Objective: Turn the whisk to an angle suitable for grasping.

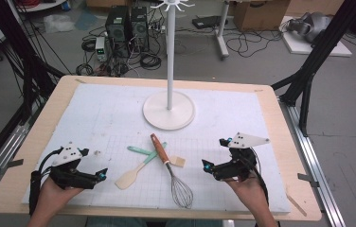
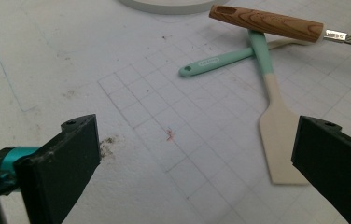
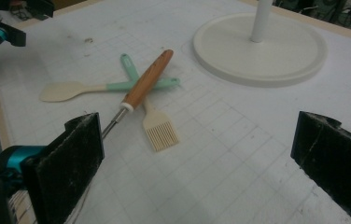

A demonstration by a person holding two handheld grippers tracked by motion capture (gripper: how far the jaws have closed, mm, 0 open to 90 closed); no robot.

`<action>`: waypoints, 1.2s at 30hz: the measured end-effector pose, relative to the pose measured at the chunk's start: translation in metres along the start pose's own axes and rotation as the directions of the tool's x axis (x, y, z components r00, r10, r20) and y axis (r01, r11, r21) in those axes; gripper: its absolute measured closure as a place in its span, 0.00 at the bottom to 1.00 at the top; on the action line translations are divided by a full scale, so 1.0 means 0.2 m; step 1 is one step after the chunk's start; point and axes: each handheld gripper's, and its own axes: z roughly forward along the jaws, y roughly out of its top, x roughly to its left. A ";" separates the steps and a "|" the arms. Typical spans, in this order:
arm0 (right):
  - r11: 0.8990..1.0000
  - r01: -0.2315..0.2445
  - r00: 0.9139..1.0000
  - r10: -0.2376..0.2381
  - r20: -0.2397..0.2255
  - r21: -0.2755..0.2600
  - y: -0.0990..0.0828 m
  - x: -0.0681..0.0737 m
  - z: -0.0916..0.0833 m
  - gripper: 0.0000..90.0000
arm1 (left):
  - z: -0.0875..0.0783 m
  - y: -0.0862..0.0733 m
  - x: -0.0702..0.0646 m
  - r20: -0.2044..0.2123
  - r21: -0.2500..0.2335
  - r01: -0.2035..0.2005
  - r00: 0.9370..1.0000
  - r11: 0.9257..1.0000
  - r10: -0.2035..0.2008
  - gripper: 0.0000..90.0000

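Three utensils lie crossed at the middle of the white gridded mat [image 1: 100, 118]. A wire whisk [image 1: 160, 149] [image 2: 267, 22] [image 3: 146, 79] with a wooden handle rests on top. Under it are a teal-handled cream spatula [image 1: 129, 178] [image 2: 281, 140] [image 3: 66, 91] and a teal-handled basting brush [image 1: 178, 161] [image 2: 206, 64] [image 3: 160, 133]. Behind them stands a white hook stand [image 1: 169, 111] [image 3: 257, 51] on a round base. My left gripper [image 1: 94, 163] [image 2: 197, 154] is open and empty, left of the spatula blade. My right gripper [image 1: 215, 153] [image 3: 197, 140] is open and empty, right of the brush.
The mat covers a wooden table [image 1: 39, 137] whose rim shows all round. Black frame legs [image 1: 308, 71] stand at both far corners. On the floor beyond are computer towers [image 1: 129, 28], cables and a cardboard box [image 1: 261, 14]. The left gripper's jaw [image 3: 5, 30] shows far off.
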 end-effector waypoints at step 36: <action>0.996 0.061 0.995 -0.054 -0.088 0.073 0.19 0.10 0.23 0.01 | -0.01 0.00 0.00 0.003 -0.008 -0.001 1.000 1.000 0.001 0.02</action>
